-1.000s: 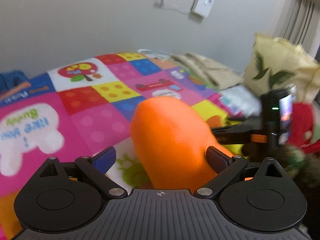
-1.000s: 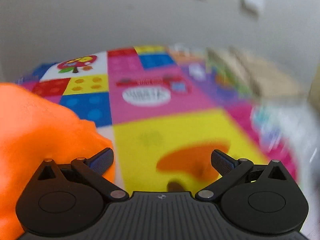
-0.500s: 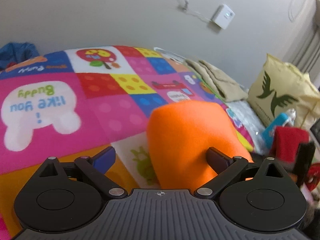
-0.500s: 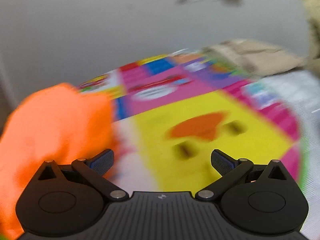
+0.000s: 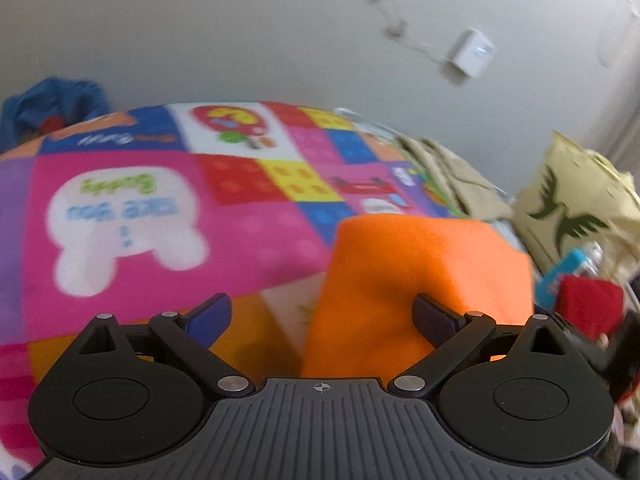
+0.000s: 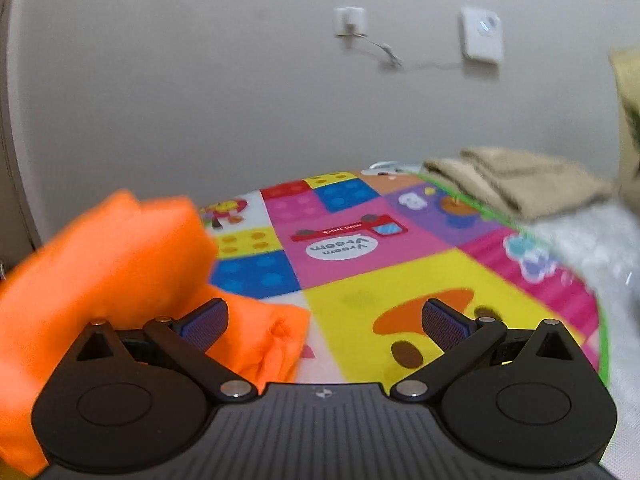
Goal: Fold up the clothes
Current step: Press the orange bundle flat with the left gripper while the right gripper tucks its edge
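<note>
A folded orange cloth (image 5: 424, 276) lies on the colourful play mat (image 5: 256, 248). My left gripper (image 5: 322, 314) hovers just in front of it, open; the right fingertip (image 5: 434, 314) overlaps the cloth and the left one stands over bare mat. Nothing is pinched. In the right wrist view the same orange cloth (image 6: 108, 276) bulges at the left, a crumpled edge reaching under the left finger. My right gripper (image 6: 324, 320) is open over the yellow patch of the mat (image 6: 360, 292), to the right of the cloth.
Folded beige clothes (image 6: 516, 184) lie at the mat's far right edge. A cream cushion with green birds (image 5: 576, 208), a red item (image 5: 588, 308) and a blue object sit to the right. A blue garment (image 5: 52, 100) is at the far left. The wall is close behind.
Both views have swung. The right gripper has left the left wrist view. The orange cloth now sits lower and flatter on the mat. Both grippers stayed open.
</note>
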